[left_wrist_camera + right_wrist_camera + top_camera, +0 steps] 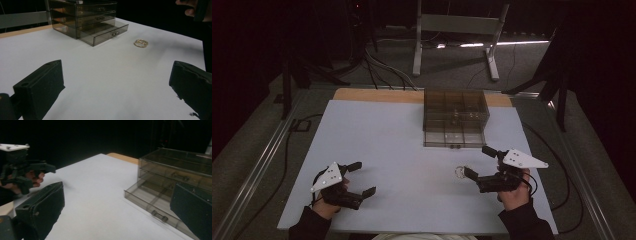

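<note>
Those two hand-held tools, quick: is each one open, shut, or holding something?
Left tool: open, holding nothing.
Right tool: open, holding nothing; the gold ring lies on the table just beside it.

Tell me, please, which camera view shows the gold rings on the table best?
The left gripper view: the gold rings lie in plain sight on the white table, in front of the open bottom drawer. In the high view they are a small pale loop beside the right tongs.
</note>
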The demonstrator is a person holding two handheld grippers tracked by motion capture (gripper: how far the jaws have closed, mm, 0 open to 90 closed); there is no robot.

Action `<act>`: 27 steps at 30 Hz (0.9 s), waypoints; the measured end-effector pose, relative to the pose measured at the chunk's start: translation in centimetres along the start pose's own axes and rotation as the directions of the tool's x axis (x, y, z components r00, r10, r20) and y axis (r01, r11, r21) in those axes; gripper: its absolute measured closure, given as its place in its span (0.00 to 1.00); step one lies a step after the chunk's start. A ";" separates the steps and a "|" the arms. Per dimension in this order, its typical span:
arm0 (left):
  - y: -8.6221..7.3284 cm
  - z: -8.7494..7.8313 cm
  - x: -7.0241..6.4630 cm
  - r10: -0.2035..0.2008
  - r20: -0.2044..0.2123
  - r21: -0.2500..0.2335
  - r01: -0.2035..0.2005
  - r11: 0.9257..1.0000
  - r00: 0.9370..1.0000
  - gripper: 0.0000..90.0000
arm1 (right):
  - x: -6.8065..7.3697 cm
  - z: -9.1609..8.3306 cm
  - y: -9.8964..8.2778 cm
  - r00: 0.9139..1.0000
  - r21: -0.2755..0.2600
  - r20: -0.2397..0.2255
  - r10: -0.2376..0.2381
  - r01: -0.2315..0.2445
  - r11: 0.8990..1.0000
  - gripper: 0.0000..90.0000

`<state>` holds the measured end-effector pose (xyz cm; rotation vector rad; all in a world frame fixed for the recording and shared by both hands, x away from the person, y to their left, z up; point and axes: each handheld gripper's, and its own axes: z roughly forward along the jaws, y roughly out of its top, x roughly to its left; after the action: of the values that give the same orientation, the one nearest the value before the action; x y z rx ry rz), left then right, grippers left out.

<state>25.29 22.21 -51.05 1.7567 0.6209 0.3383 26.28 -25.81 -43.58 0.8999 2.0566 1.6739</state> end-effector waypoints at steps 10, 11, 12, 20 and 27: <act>-0.2 -0.2 0.3 -0.011 -0.015 0.003 0.011 1.000 1.000 0.01 | -2.7 1.0 -2.6 0.989 0.081 0.096 0.114 -0.122 0.989 0.00; -0.2 -0.1 0.2 -0.009 -0.014 0.005 0.009 1.000 1.000 0.01 | -2.7 1.0 -2.6 0.989 0.081 0.096 0.114 -0.122 0.989 0.00; -0.3 -0.1 0.2 -0.008 -0.012 0.005 0.008 1.000 1.000 0.01 | -2.9 1.1 -2.9 0.988 0.089 0.108 0.114 -0.124 0.988 0.00; -0.4 0.2 -0.1 0.019 0.004 0.023 -0.019 1.000 1.000 0.01 | -3.8 1.7 -4.7 0.972 0.152 0.183 0.148 -0.177 0.972 0.00; -0.4 0.3 -0.3 0.019 0.032 0.019 -0.020 1.000 0.999 0.01 | -3.9 2.6 -6.1 0.966 0.251 0.223 0.132 -0.187 0.950 0.19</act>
<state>25.10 21.83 -51.53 1.7844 0.5864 0.3186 29.21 -27.05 -50.58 1.3017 2.1490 1.3260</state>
